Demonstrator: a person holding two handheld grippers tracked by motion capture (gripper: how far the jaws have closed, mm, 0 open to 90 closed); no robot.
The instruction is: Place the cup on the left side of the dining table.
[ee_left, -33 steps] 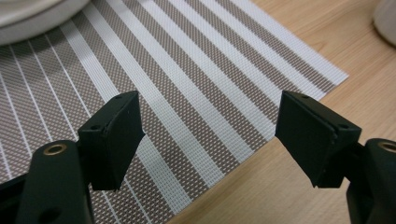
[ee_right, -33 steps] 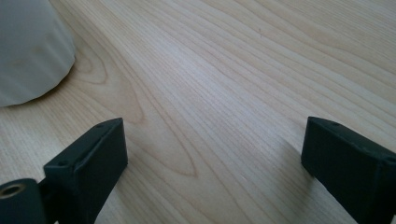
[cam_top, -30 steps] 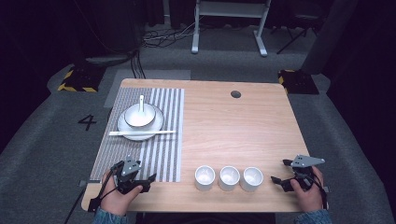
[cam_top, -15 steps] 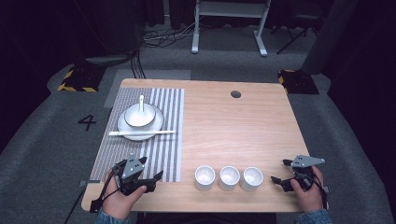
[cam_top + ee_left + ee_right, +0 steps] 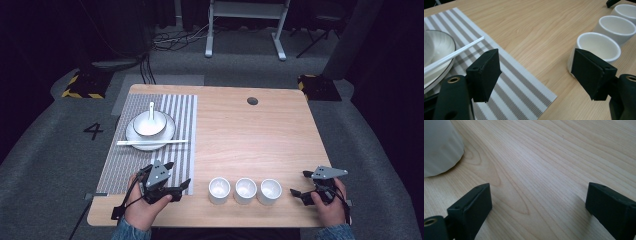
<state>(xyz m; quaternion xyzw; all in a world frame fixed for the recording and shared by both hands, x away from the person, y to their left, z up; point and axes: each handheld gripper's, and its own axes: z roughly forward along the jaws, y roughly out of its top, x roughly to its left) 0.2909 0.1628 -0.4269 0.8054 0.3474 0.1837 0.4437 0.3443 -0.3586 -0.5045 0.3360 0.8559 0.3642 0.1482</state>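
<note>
Three white cups [image 5: 219,190] [image 5: 245,190] [image 5: 269,191] stand in a row near the table's front edge. My left gripper [image 5: 177,174] is open over the front right corner of the striped placemat [image 5: 120,165], just left of the row. In the left gripper view the nearest cup [image 5: 599,46] sits beyond the right jaw of the open left gripper [image 5: 537,72]. My right gripper [image 5: 299,183] rests open on the wood, right of the cups. The right gripper view has the open gripper [image 5: 540,205] on bare wood and one cup [image 5: 439,145] at the upper left.
A white bowl [image 5: 150,124] with a spoon [image 5: 152,111] sits on a plate [image 5: 134,141] at the back of the placemat, white chopsticks [image 5: 152,142] lying across the plate's front. A round cable hole [image 5: 252,101] is at the table's far edge. The table's front edge lies close below both hands.
My left gripper has moved right along the front of the placemat, closer to the cups. The right gripper and the tableware have stayed put.
</note>
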